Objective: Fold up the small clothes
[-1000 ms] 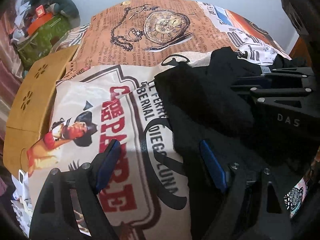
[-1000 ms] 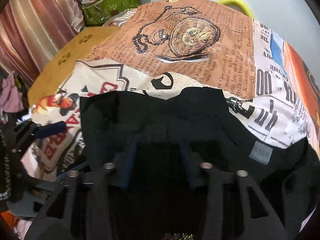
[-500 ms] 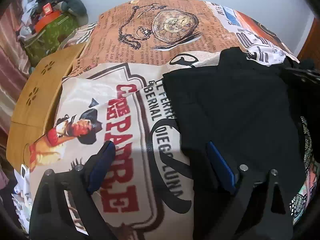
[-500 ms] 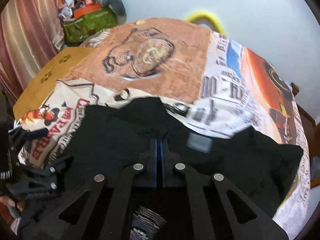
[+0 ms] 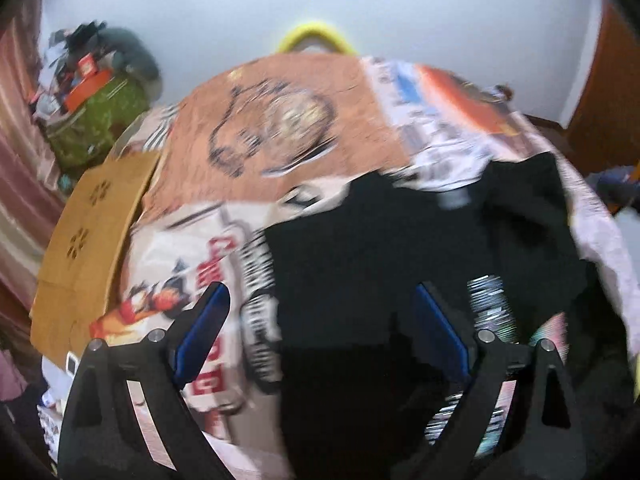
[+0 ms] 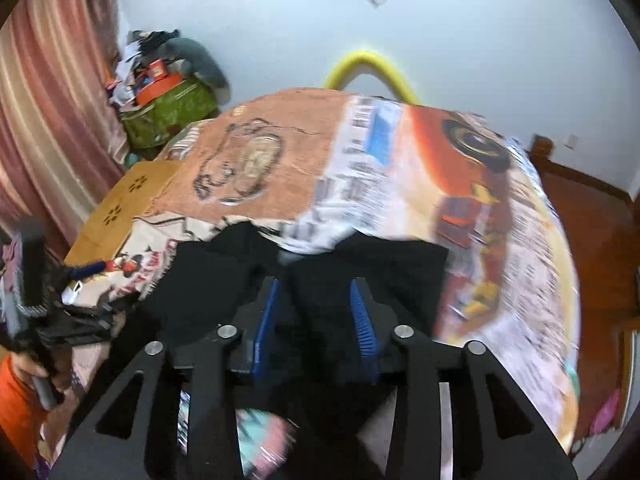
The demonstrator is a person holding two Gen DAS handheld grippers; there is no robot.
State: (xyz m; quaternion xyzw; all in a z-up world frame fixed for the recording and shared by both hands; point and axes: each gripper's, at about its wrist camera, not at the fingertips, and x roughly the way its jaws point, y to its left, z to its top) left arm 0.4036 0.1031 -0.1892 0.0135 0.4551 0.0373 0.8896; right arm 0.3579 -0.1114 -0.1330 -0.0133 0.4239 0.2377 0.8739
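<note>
The printed writing on the bedspread (image 5: 304, 128) is too blurred to read. Both claws point steeply down at the bed. The left claw (image 5: 320, 328) stands wide open, gripping nothing, with the black garment (image 5: 360, 248) just beyond and beneath its right finger. The right claw (image 6: 316, 312) is opening, its blue pads (image 6: 362, 320) apart and clear of the garment spread directly below and ahead of it.
</note>
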